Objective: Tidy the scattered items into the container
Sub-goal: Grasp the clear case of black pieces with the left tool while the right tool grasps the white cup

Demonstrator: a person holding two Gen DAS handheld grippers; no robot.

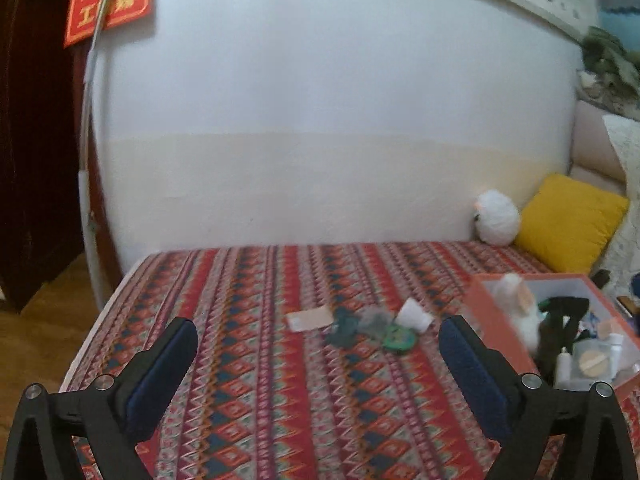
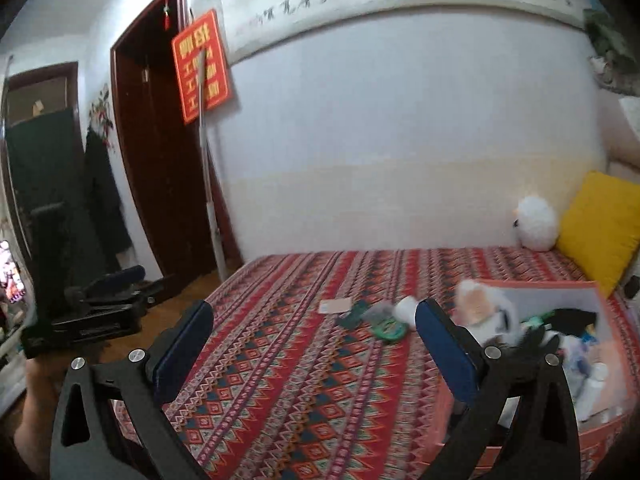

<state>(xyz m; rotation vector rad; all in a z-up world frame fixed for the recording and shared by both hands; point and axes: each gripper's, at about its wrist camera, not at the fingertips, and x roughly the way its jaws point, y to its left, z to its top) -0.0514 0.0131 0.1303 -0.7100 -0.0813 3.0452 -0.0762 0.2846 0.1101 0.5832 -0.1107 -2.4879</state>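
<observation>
The left black two-finger gripper with blue pads (image 1: 318, 360) is wide open and holds nothing. The right black two-finger gripper with blue pads (image 2: 314, 344) is wide open too, also with nothing between its fingers

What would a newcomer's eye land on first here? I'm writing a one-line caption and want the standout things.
First the red patterned bedspread that fills the lower part of both views, then the bright yellow cushion against the wall at far right, beside a white fluffy toy. Next comes the orange box at right, already holding items, with a small cluster of scattered items left of it; the left gripper and right gripper are both open and empty.
</observation>
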